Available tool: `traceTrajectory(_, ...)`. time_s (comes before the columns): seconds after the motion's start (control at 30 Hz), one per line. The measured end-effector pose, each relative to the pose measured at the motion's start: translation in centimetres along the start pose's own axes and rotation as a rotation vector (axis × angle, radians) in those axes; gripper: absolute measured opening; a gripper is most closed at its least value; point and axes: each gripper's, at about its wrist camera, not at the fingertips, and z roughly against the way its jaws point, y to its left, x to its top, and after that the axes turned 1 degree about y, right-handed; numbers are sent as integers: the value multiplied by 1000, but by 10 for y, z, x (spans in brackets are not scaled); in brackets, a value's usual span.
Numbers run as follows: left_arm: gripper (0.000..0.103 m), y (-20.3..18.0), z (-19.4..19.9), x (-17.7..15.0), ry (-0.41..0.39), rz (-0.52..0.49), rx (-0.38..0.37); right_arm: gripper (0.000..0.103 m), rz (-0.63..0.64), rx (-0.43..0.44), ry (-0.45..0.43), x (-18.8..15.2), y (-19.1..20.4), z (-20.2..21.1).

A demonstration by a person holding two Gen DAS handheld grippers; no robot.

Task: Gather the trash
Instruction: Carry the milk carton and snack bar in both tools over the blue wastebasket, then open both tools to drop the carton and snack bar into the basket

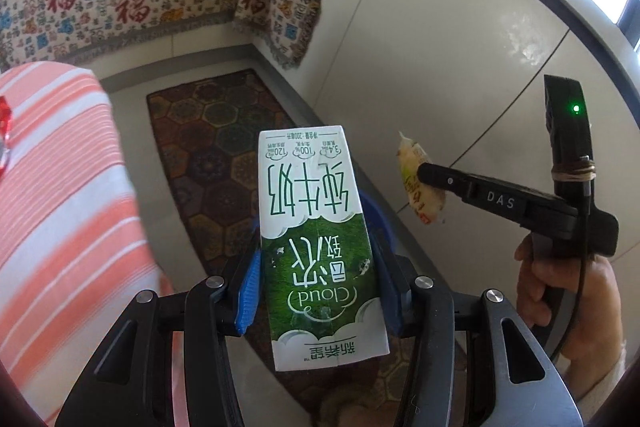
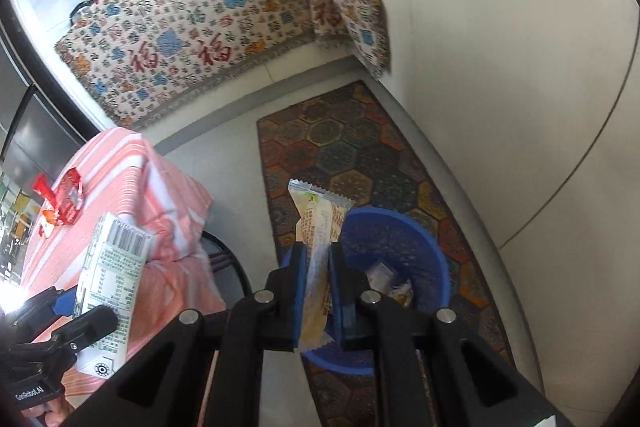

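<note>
1. Right wrist view is showing the snack wrapper [image 2: 318,227] pinched flat between the blue pads of the right gripper [image 2: 318,291], jaws clenched hard on it; it is hanging over the near rim of the blue bin [image 2: 434,255], which is already holding a few scraps.
2. That wrapper is looking thin, limp and nearly weightless, likely slick film, so a mid-body pinch like this one is suiting it; on release it may be clinging to a pad rather than dropping cleanly.
3. Left wrist view is showing the milk carton [image 1: 316,227] grasped by the left gripper [image 1: 316,267], its blue pads pressing on the two narrow sides of the lower half.
4. The carton is reading as stiff card, light if empty, though its walls would be buckling under a harder squeeze.
5. Both pieces are hovering above the patterned rug [image 2: 352,147], beside the striped tablecloth [image 2: 120,163], where a red wrapper [image 2: 64,199] is waiting.
</note>
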Motion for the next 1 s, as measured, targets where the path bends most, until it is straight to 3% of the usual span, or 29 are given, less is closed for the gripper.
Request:
traceTrajectory(0.3,51,-20,-66,13,48,-20,-20,12,-48,-20,30,8,-44,-15)
traceTrajectory(0.7,51,-28,-109,18,91,-39,-8,12,-85,-31,60,11,-63,-36)
traceTrajectory(0.77,55,-28,-114,19,87,-41,14,13,-96,-25,62,11,-66,-40)
traceTrajectory(0.8,61,-27,-116,20,87,-34,19,15,-103,-20,63,12,-67,-42)
traceTrajectory(0.83,75,-27,-118,20,87,-25,15,16,-111,-13,63,12,-68,-44)
traceTrajectory(0.87,80,-27,-120,22,81,-17,4,30,-116,-9,63,12,-68,-45)
traceTrajectory(0.93,81,-26,-116,22,71,-16,-5,50,-129,-7,45,12,-70,-43)
traceTrajectory(1.0,81,-25,-107,23,67,-12,1,50,-131,-6,9,13,-67,-34)
